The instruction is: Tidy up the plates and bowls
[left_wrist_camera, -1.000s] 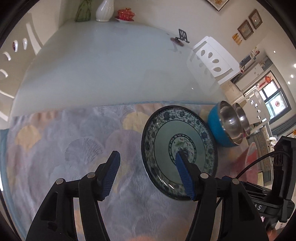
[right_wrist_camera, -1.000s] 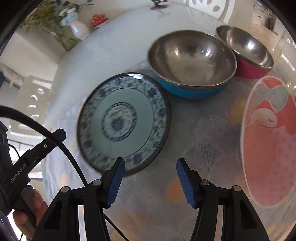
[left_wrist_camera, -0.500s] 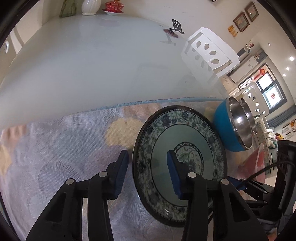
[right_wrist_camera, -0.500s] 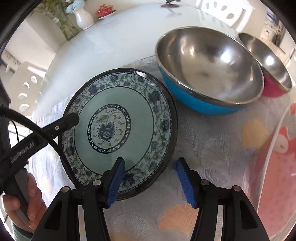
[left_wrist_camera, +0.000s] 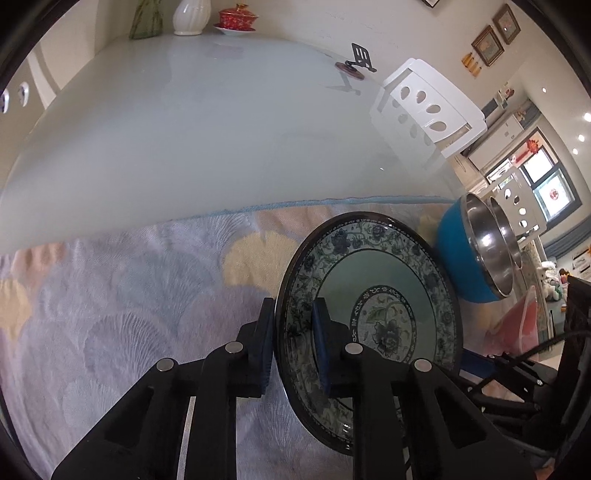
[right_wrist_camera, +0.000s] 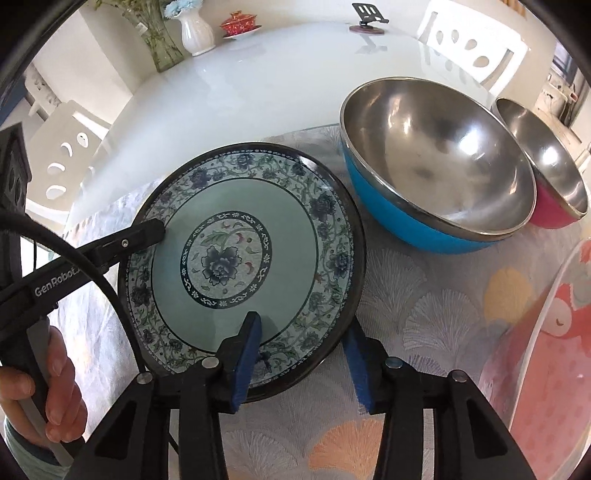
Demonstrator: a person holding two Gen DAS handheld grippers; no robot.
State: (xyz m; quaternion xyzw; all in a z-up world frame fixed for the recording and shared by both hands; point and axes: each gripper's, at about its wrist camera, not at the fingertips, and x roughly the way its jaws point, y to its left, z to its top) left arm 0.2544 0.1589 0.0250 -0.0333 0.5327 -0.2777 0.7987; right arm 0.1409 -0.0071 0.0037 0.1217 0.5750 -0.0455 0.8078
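Note:
A blue-and-white floral plate (right_wrist_camera: pixel 221 266) lies on the patterned cloth (right_wrist_camera: pixel 424 295). My left gripper (left_wrist_camera: pixel 293 347) is shut on its left rim, one pad above and one below; its upper finger (right_wrist_camera: pixel 147 232) also shows in the right wrist view. My right gripper (right_wrist_camera: pixel 301 343) straddles the plate's near rim. Its jaws are closing, one pad over the plate's basin, the other just outside the edge. A blue steel bowl (right_wrist_camera: pixel 436 155) sits right of the plate (left_wrist_camera: pixel 384 295), with a pink steel bowl (right_wrist_camera: pixel 554 214) behind it.
A pink cartoon plate (right_wrist_camera: pixel 554 350) lies at the right edge of the cloth. A white vase (right_wrist_camera: pixel 195 33), a red lidded cup (right_wrist_camera: pixel 240 24) and a black stand (right_wrist_camera: pixel 369 14) stand at the far side of the glass table (left_wrist_camera: pixel 184 129). White chairs (left_wrist_camera: pixel 432 107) surround it.
My left gripper slid onto the plate's left rim and shut on it. My right gripper came down over the near rim, and its jaws have narrowed.

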